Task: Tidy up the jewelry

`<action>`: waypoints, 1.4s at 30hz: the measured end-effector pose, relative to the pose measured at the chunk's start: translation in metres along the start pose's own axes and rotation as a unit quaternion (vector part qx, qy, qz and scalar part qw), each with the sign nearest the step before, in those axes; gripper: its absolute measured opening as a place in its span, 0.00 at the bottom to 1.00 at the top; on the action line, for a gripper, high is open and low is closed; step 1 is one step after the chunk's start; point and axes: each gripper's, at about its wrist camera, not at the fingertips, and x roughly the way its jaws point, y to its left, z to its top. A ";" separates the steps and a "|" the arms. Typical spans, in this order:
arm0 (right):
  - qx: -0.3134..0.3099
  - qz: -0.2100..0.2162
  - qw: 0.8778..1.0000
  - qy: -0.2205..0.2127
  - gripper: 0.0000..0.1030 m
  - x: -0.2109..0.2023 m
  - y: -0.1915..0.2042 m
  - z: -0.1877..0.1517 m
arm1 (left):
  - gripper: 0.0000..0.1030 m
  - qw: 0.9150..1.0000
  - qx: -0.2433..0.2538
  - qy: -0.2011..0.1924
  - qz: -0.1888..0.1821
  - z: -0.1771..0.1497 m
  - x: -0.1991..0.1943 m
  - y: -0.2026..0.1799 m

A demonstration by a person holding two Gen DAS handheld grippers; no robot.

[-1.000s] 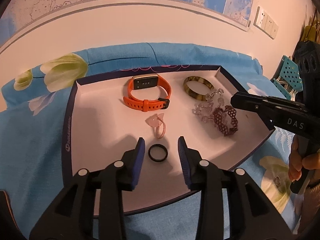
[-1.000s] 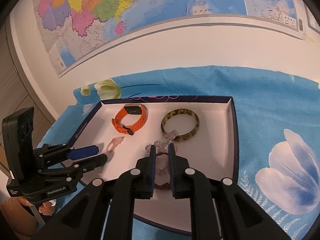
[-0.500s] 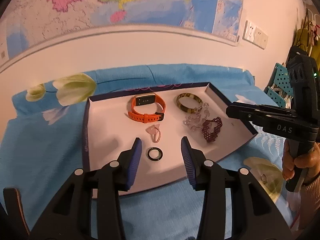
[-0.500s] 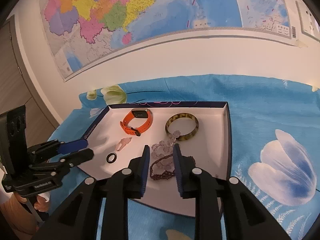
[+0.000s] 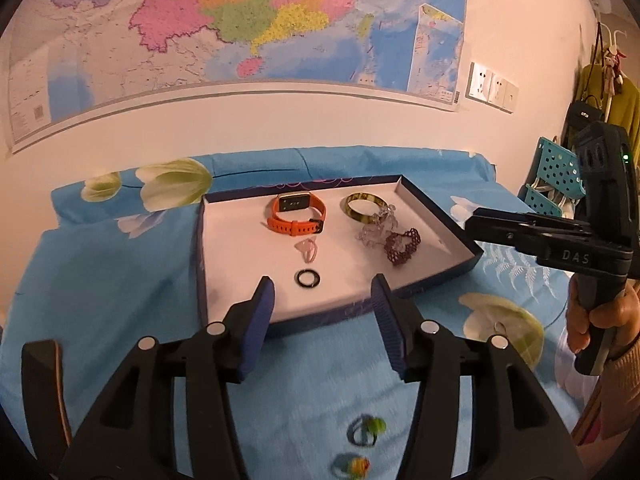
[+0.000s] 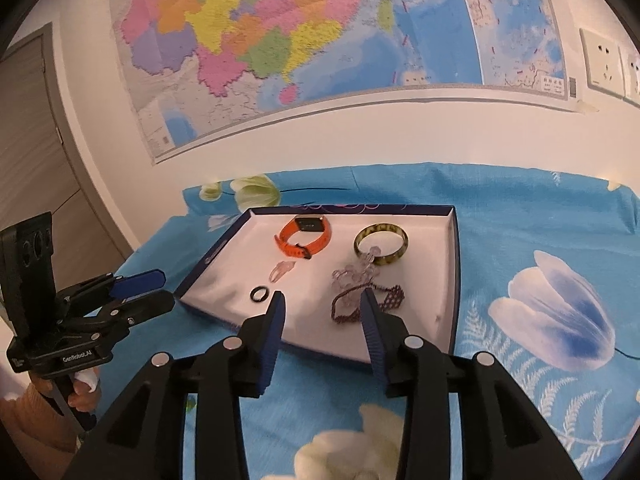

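Observation:
A dark-rimmed white tray (image 5: 240, 264) (image 6: 452, 280) lies on the blue flowered cloth. In it are an orange watch (image 5: 296, 216) (image 6: 306, 236), a green-yellow bangle (image 5: 365, 208) (image 6: 382, 242), a clear bead bracelet (image 5: 376, 228) (image 6: 354, 272), a maroon beaded bracelet (image 5: 402, 246) (image 6: 360, 304), a pink ring (image 5: 307, 250) (image 6: 282, 270) and a black ring (image 5: 307, 279) (image 6: 259, 294). My left gripper (image 5: 323, 320) (image 6: 148, 292) is open and empty, just short of the tray's near edge. My right gripper (image 6: 323, 320) (image 5: 480, 220) is open and empty, over the tray's near edge.
Two small rings with coloured stones (image 5: 366, 432) lie on the cloth below my left gripper. Another small ring (image 5: 500, 326) lies on the cloth right of the tray. A wall with a map rises behind. A teal basket (image 5: 556, 180) stands at the right.
Both grippers have pulled back from the tray and opened wider. The maroon bracelet now lies free in the tray, clear of the right fingers.

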 end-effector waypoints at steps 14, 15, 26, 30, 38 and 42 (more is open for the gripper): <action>0.004 -0.016 1.000 0.018 0.41 -0.030 0.006 -0.046 | 0.50 1.000 -0.005 0.001 -0.005 -0.033 -0.030 -0.006; 0.005 -0.018 1.000 0.021 0.41 -0.031 0.006 -0.048 | 0.50 1.000 -0.006 0.001 -0.006 -0.035 -0.031 -0.006; 0.027 -0.033 0.999 0.032 0.41 -0.042 -0.002 -0.072 | 0.50 1.000 -0.009 0.013 -0.013 -0.051 -0.039 -0.012; 0.029 -0.037 0.998 0.034 0.41 -0.045 -0.003 -0.078 | 0.50 1.000 -0.009 0.016 -0.016 -0.055 -0.041 -0.014; 0.026 -0.046 0.998 0.047 0.41 -0.045 -0.002 -0.090 | 0.51 1.000 -0.002 0.023 -0.016 -0.064 -0.043 -0.020; 0.026 -0.045 0.997 0.055 0.41 -0.045 0.001 -0.098 | 0.52 0.999 -0.001 0.031 -0.015 -0.070 -0.043 -0.021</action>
